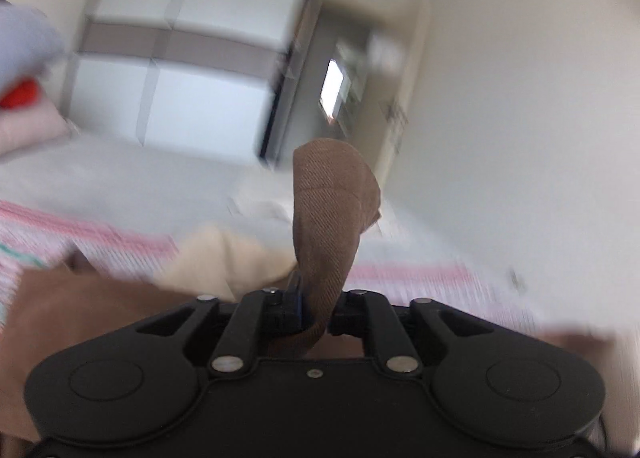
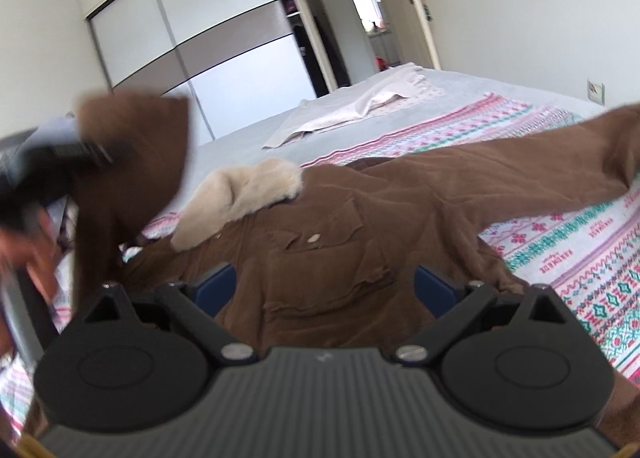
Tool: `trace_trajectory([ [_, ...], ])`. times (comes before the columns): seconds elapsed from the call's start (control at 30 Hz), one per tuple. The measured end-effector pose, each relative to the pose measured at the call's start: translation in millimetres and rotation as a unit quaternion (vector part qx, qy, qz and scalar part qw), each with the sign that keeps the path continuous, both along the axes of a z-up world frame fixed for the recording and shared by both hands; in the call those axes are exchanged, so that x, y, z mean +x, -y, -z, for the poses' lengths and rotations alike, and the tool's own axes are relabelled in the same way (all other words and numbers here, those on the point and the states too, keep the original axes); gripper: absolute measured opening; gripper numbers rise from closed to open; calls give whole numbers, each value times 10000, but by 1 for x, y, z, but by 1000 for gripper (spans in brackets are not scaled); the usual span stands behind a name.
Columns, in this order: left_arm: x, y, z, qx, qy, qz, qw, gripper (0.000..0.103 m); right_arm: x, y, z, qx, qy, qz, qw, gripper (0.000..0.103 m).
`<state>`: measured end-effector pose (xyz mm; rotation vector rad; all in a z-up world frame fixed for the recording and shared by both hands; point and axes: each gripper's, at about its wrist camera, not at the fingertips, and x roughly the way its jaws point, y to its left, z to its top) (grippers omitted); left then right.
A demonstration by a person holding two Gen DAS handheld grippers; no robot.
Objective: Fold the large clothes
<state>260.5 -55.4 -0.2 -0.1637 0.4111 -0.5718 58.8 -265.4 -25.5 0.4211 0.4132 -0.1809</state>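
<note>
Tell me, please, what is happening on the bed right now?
A person is folding a brown jacket with a cream fleece collar, spread on a patterned blanket on the bed. The left tool has one brown sleeve between its jaws and holds it lifted above the jacket; the other sleeve lies stretched out flat. The right tool hovers open over the jacket's body, gripping nothing. A pale folded cloth lies further up the bed.

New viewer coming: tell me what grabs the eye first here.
A brown jacket with a cream collar sprawls across the patterned bedspread. The left gripper pinches its sleeve up in the air. The right gripper hovers open over the jacket's chest.
</note>
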Motion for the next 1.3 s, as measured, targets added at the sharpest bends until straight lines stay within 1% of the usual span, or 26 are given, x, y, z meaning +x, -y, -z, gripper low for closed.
trace_trajectory([
  [0.03, -2, 15, 14, 275, -299, 329, 9986, 33, -1, 3, 1, 52, -11, 49, 10000, 98],
  [0.07, -4, 25, 27, 564, -563, 626, 9949, 51, -1, 7, 1, 111, -30, 91, 9999, 98],
  [0.1, -12, 34, 39, 814, -697, 834, 9907, 59, -1, 9, 2, 176, -42, 100, 9998, 98],
  [0.13, -20, 34, 44, 945, -617, 953, 9890, 60, -1, 12, 2, 257, -43, 93, 9996, 99],
  [0.17, -30, 31, 42, 986, -443, 1074, 9883, 63, -1, 14, 2, 342, -36, 75, 9994, 99],
  [0.2, -37, 25, 40, 1017, -292, 1218, 9869, 69, -1, 16, 2, 422, -28, 54, 9991, 99],
  [0.27, -44, 8, 21, 994, -128, 1363, 9856, 79, 0, 18, 3, 549, -16, 13, 9985, 100],
  [0.3, -45, -4, 15, 921, -55, 1404, 9858, 80, 1, 17, 4, 585, -19, -9, 9983, 100],
  [0.4, -39, -40, -1, 765, 4, 1305, 9885, 80, 5, 13, 5, 640, -21, -86, 9979, 100],
  [0.47, -29, -69, -2, 736, -41, 957, 9927, 80, 6, 7, 4, 637, 21, -163, 9978, 100],
  [0.5, -22, -82, 2, 742, -54, 716, 9947, 78, 7, 5, 3, 616, 61, -207, 9979, 99],
  [0.57, -8, -110, 9, 783, -85, 155, 9968, 76, 7, -2, 0, 500, 154, -305, 9982, 91],
  [0.6, -1, -124, 16, 767, -160, -43, 9969, 66, 8, -6, 0, 415, 192, -362, 9983, 81],
  [0.63, 5, -135, 26, 729, -294, -182, 9967, 61, 8, -10, -1, 320, 225, -408, 9984, 70],
  [0.7, 13, -153, 49, 751, -626, -356, 9946, 53, 11, -18, -2, 127, 234, -477, 9985, 60],
  [0.73, 15, -157, 62, 874, -777, -379, 9924, 52, 13, -21, -2, 64, 220, -515, 9984, 57],
  [0.77, 16, -158, 78, 1010, -877, -351, 9904, 50, 15, -23, -1, 15, 186, -549, 9983, 56],
  [0.8, 13, -158, 91, 1107, -887, -286, 9895, 50, 16, -25, 0, -11, 146, -553, 9984, 56],
  [0.83, 7, -157, 97, 1151, -757, -271, 9901, 50, 17, -26, 2, -29, 109, -556, 9984, 56],
  [0.87, 0, -156, 96, 1202, -667, -292, 9901, 50, 18, -26, 3, -55, 66, -558, 9984, 56],
  [0.93, -8, -151, 88, 1266, -625, -346, 9894, 51, 19, -27, 4, -132, 40, -539, 9984, 56],
  [1.0, -18, -146, 77, 1208, -484, -249, 9912, 52, 21, -30, 4, -207, 59, -514, 9984, 56],
  [1.07, -26, -142, 68, 1085, -304, -176, 9935, 53, 26, -34, 2, -309, 136, -558, 9979, 53],
  [1.13, -29, -138, 63, 974, -213, -213, 9948, 53, 35, -43, 1, -564, 256, -723, 9955, 46],
  [1.2, -28, -133, 68, 981, -276, -250, 9945, 53, 46, -53, 2, -841, 270, -951, 9915, 41],
  [1.3, -26, -126, 87, 1188, -428, -274, 9916, 55, 64, -60, 14, -1013, 59, -1135, 9883, 40],
])
